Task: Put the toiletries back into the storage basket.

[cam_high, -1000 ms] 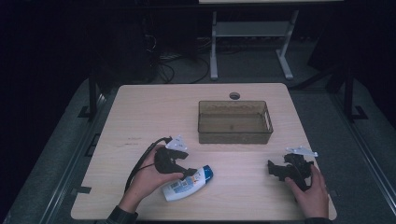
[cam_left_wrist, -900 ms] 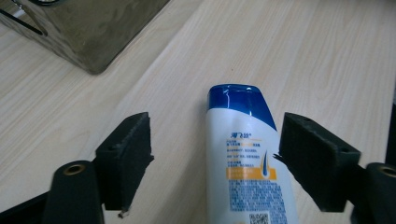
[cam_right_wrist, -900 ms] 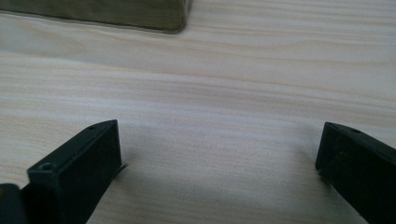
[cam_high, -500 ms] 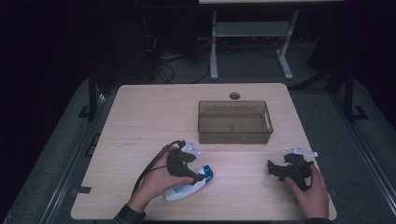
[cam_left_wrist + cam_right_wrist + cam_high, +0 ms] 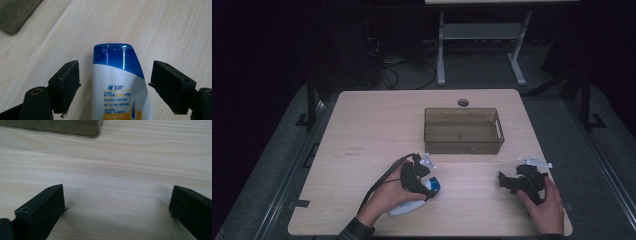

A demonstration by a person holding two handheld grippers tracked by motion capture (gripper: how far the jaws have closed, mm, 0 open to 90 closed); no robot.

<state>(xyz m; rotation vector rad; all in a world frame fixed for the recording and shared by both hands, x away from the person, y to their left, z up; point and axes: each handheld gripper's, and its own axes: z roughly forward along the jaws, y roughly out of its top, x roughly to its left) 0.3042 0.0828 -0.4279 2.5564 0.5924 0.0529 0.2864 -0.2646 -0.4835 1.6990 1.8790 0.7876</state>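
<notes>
Left side first: left gripper [image 5: 424,184] is down over the bottle [image 5: 120,82], jaws spread wide on either side of it with clear gaps, pads not touching (they have just been opening a bit more). So nothing is grasped yet. The bottle lies flat on the table [image 5: 372,125] near the front edge, left of centre, blue cap pointing away from the hand, white body with printed label toward it.

Progress, my read: very early. The approach is done and the bottle is lined up between the jaws; closing, lifting and carrying are all left. Likely target is the bin [image 5: 463,131], which has nothing in it that I can make out (tinted walls, hard to be sure).

The bin sits mid-table, behind and to the right of the bottle, well apart from it. Bare wood between them, so nothing blocks a straight carry except the bin's near wall, which would need clearing.

Far right: right gripper [image 5: 507,182] rests on the table near the front right corner, jaws wide apart, holding nothing, well clear of the bottle and near the bin's right end.
</notes>
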